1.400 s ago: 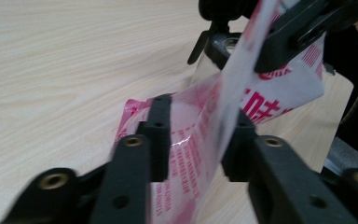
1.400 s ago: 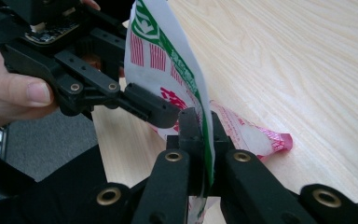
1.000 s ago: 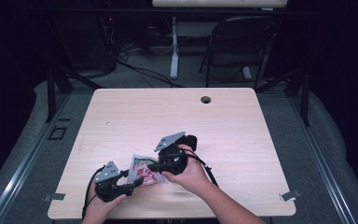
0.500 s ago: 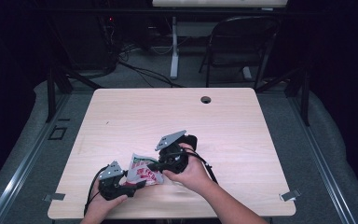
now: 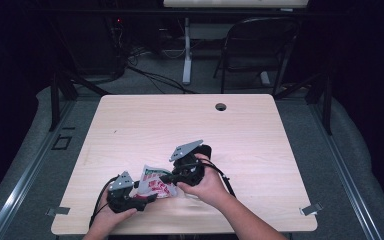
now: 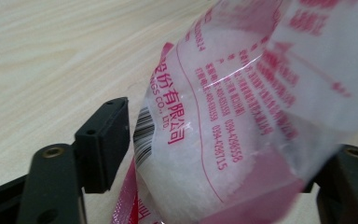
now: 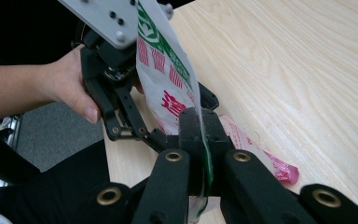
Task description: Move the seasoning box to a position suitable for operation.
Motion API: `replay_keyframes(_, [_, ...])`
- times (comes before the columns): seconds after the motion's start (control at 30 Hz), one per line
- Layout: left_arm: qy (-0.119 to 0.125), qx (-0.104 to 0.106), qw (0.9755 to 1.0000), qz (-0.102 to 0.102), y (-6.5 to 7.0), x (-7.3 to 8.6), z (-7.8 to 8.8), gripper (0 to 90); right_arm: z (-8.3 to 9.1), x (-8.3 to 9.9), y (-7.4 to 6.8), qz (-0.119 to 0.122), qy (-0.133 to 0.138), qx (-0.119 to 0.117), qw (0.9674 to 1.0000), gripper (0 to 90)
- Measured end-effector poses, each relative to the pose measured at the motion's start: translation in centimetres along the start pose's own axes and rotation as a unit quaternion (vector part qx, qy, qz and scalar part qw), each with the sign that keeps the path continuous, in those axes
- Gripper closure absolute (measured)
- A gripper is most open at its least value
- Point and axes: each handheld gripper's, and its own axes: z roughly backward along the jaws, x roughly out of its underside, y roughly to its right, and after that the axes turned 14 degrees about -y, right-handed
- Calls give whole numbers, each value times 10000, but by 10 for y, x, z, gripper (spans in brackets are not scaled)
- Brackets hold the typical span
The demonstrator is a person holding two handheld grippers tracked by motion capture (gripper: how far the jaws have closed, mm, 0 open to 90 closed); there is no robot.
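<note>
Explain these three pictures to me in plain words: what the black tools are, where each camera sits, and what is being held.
A person at a wooden table holds a hand-operated two-jaw gripper in each hand. One camera looks down from above; the other two ride on the grippers, looking along their jaws. The right gripper is clamped shut on the edge of a plastic packet printed in red and green. The left gripper has just been opening: the packet sits between its jaws, with a gap showing beside the left pad.
</note>
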Motion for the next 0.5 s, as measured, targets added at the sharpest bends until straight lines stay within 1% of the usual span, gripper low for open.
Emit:
replay_keyframes(0.13, [-204, -110, 9997, -87, 5, -3, -9, 256, 0, 1, 0, -30, 24, -10, 10000, 900])
replay_keyframes(0.23, [-224, -93, 9997, -53, 4, -4, -11, 250, 0, 2, 0, -30, 11, -24, 10000, 900])
replay_keyframes(0.3, [-228, -30, 9997, -23, 2, -4, -12, 247, 0, 2, 0, -24, 17, -8, 10000, 900])
replay_keyframes(0.37, [-237, -40, 9997, -16, 1, -4, -14, 230, 0, 3, 0, -42, 22, 2, 10000, 900])
replay_keyframes(0.43, [-317, -19, 9995, 11, 0, -4, -17, 219, 0, 4, 0, -105, 96, 5, 9999, 900])
replay_keyframes(0.47, [-340, -37, 9994, 28, 1, -4, -18, 223, 0, 4, 0, -93, 78, 14, 9999, 900])
replay_keyframes(0.5, [-347, -42, 9994, -8, 1, -5, -18, 224, 0, 5, 1, -114, 75, 17, 9999, 900])
